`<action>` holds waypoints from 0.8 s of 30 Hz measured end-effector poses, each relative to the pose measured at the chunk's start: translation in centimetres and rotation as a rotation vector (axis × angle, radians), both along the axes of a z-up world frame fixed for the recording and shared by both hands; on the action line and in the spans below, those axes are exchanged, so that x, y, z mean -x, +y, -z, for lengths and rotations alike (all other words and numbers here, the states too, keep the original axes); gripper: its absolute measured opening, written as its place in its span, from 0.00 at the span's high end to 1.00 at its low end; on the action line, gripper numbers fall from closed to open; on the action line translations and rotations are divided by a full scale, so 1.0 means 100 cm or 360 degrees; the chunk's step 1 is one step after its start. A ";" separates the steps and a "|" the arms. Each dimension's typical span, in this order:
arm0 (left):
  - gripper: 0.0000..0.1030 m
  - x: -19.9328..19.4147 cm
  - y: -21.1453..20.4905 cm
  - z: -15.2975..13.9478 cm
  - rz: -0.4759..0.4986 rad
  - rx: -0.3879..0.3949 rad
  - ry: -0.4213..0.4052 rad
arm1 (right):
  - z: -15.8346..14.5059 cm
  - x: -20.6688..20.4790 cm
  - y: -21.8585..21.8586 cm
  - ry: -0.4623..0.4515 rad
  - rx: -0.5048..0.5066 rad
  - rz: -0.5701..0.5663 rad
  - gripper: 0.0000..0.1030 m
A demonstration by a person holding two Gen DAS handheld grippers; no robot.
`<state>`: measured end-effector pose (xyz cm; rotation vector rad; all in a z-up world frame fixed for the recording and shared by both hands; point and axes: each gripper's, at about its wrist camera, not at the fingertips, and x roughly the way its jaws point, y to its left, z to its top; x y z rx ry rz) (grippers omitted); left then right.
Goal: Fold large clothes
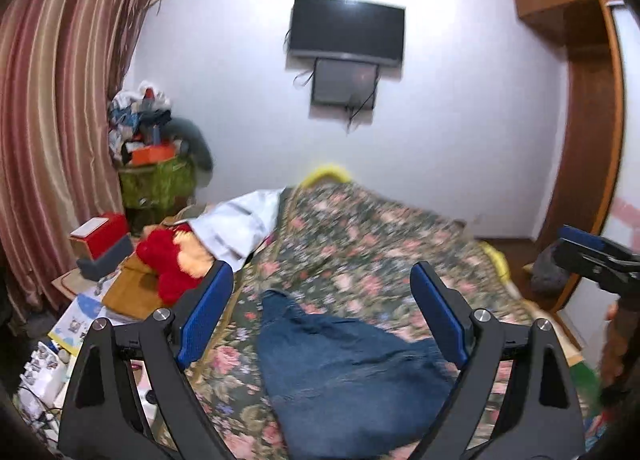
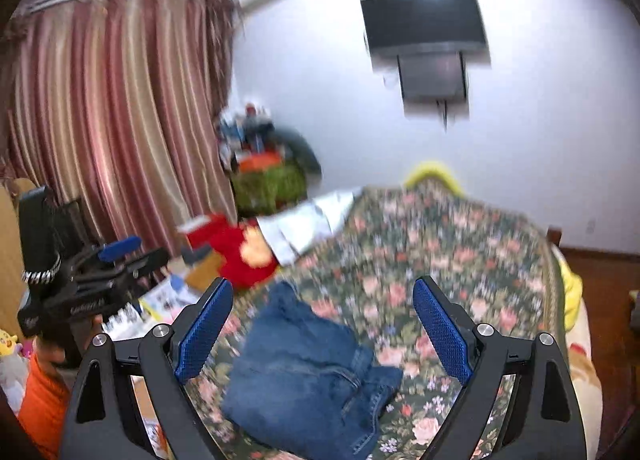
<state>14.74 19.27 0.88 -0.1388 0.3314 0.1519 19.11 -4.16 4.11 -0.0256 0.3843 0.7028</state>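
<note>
Left gripper [image 1: 322, 312]: jaws wide apart, blue pads facing each other, nothing between them. Right gripper [image 2: 323, 324]: same, wide and empty. Both are raised above the bed, angled slightly down toward the far wall. Blue jeans [image 2: 308, 376] are folded into a compact bundle, dark denim, waistband and stitched seams showing at the right edge in the right wrist view; one narrower flap pokes out toward the far end. The bundle's surface is creased and its outline irregular, not a neat rectangle. Frames are blurred, so finer fabric detail is not readable. The jeans lie flat on the floral bedspread [image 2: 460, 252] at the near end of the bed, below and just ahead of both grippers, touched by neither. In the left wrist view the jeans [image 1: 352, 380] fill the gap between the fingers; the right gripper [image 1: 592, 256] shows at the far right edge. In the right wrist view the left gripper [image 2: 104, 260] sits at the left, held by a hand, orange sleeve [image 2: 44, 404] below. Beyond the jeans, the bedspread is bare up to the yellow edge [image 2: 434, 173] at the far end. Left side is crowded: red plush toy [image 1: 168, 264], white cloth [image 1: 240, 223], boxes and papers. Striped curtain [image 1: 60, 119] beyond. A wall-mounted TV [image 1: 348, 27] hangs ahead.
</note>
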 end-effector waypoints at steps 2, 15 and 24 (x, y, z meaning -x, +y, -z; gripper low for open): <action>0.12 0.021 -0.012 -0.007 -0.0001 -0.0012 -0.0056 | -0.009 0.024 -0.006 -0.0073 -0.0050 0.0009 0.12; 0.11 0.093 -0.062 -0.011 -0.0148 -0.0093 -0.0254 | -0.008 0.101 -0.020 -0.0204 -0.0091 0.0174 0.05; 0.11 0.094 -0.063 -0.004 -0.0144 -0.0048 -0.0234 | -0.001 0.103 -0.019 -0.0191 -0.0041 0.0203 0.05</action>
